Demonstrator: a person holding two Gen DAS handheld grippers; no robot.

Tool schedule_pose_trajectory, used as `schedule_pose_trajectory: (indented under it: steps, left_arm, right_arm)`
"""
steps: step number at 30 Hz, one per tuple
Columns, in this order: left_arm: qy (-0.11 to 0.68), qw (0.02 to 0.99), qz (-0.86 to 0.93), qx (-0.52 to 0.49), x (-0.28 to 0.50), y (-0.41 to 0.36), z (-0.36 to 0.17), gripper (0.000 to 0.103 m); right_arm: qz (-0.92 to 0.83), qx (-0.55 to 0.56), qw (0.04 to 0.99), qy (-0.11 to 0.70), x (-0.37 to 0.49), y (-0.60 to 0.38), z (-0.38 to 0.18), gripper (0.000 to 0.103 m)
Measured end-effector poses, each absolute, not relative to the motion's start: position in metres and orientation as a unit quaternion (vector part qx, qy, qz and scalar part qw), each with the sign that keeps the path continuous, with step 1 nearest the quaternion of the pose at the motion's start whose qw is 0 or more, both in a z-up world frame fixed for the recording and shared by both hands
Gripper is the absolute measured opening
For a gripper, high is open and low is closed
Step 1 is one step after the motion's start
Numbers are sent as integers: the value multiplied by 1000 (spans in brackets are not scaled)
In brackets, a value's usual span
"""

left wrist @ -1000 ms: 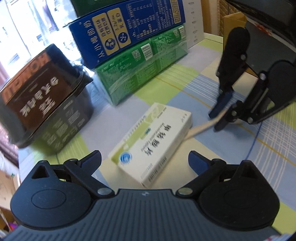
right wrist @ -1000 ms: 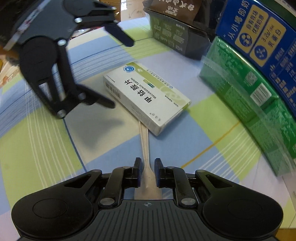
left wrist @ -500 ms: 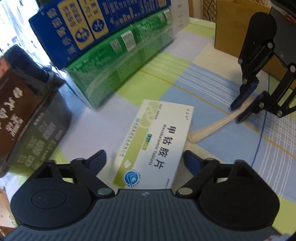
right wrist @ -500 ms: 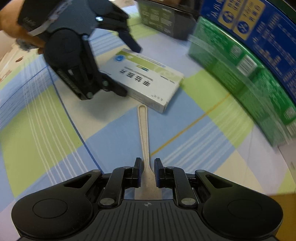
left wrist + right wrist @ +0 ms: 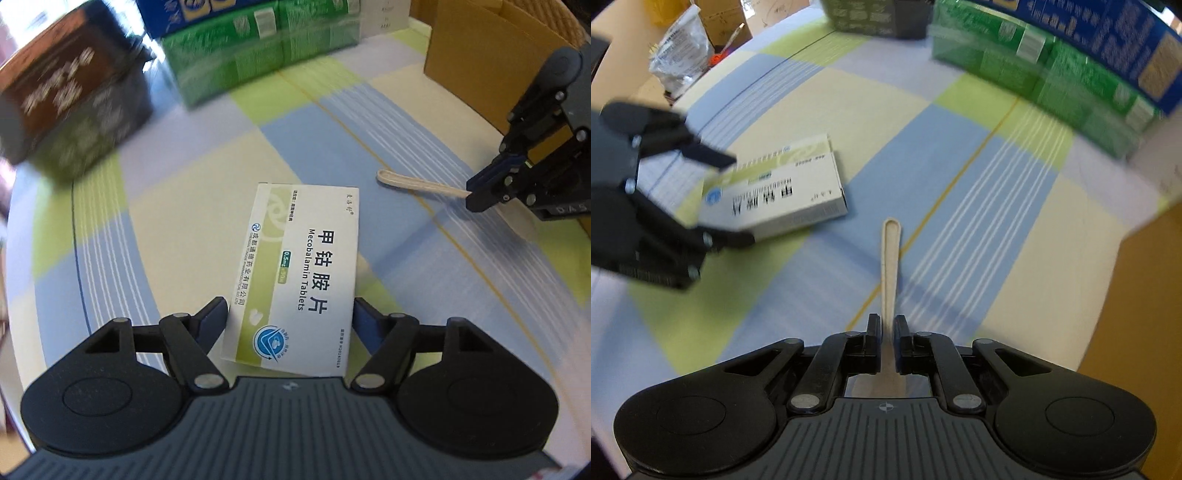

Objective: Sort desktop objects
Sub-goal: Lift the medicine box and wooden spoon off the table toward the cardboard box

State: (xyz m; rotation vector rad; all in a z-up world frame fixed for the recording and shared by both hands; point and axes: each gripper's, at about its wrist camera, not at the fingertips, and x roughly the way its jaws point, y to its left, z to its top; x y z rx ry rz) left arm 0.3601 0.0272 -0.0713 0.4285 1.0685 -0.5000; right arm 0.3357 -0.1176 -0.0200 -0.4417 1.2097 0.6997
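A white and green medicine box (image 5: 295, 273) marked Mecobalamin Tablets sits between the fingers of my left gripper (image 5: 290, 317), which is shut on its near end and holds it tilted above the checked tablecloth; it also shows in the right wrist view (image 5: 775, 195). My right gripper (image 5: 885, 328) is shut on a beige wooden spoon (image 5: 889, 266) by the neck, handle pointing forward. In the left wrist view the spoon (image 5: 417, 183) sticks out leftward from the right gripper (image 5: 491, 188).
A green wrapped carton (image 5: 258, 48) under a blue carton (image 5: 1126, 40), and a dark box (image 5: 70, 107), stand along the far side. A brown cardboard box (image 5: 487, 62) stands at the right. The table edge curves on the left, with bags (image 5: 679, 55) beyond it.
My left gripper has closed on the medicine box and lifted its near end. My right gripper has carried the spoon back and to the right, away from the box.
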Motion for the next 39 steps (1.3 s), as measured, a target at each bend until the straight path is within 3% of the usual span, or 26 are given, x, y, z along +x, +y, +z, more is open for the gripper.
schedule_pose_trajectory:
  steps: [10,19,24,27,35,39]
  left_arm:
    - [504,828,-195,149,222,11,-66,69]
    - [477,858,-167,94,180,4,-66,70]
    - [446,876,-169,79,174,9,-67,79]
    - [442,878,-172,66,176,12,-71,81]
    - [427,882,-184,77,180,10,-79,81]
    - [422,883,-188,80,183,7,-80,81]
  right_arm:
    - [324,-118,758,553,232,-164,-21,4]
    - [329,-100,806,482,187,-181,-27,7]
    - [337,-122,812,460,181,-178,-35,23]
    - [340,-125,812,457,182,-177,-41,24]
    - [344,-147,816,442,179,-167,-44,23]
    - [330,-148,820,444,180,-169,-45,4]
